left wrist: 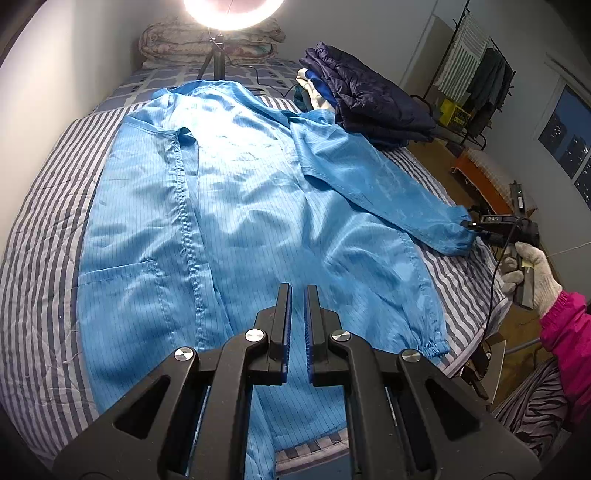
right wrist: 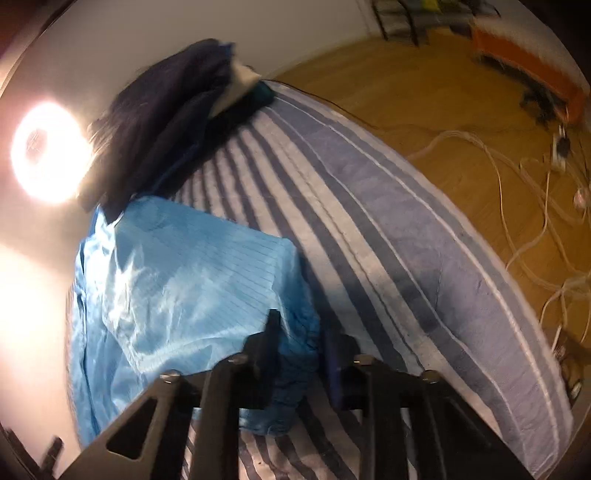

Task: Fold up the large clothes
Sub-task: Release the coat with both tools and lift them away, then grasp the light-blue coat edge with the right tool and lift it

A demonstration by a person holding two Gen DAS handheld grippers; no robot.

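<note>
At 6 o'clock of the left wrist view, left gripper (left wrist: 297, 295) pressed together on nothing, poised over the hem end of the blue garment (left wrist: 240, 203). Spread flat lengthwise on the striped bed (left wrist: 37, 258): shiny, thin-lined cloth, front closure running 12 to 6, patch pocket at 8 o'clock. Out at 3 o'clock, right gripper (right wrist: 301, 325) clamped on the gathered sleeve cuff (right wrist: 291, 354), carried by a gloved hand (left wrist: 532, 273). Toward 1 o'clock, dark folded clothes (left wrist: 369, 99); at 12, ring light (left wrist: 232, 11).

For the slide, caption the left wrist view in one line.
Shut left claw hovers over a blue coverall spread on the striped bed; right claw at its sleeve cuff.
</note>
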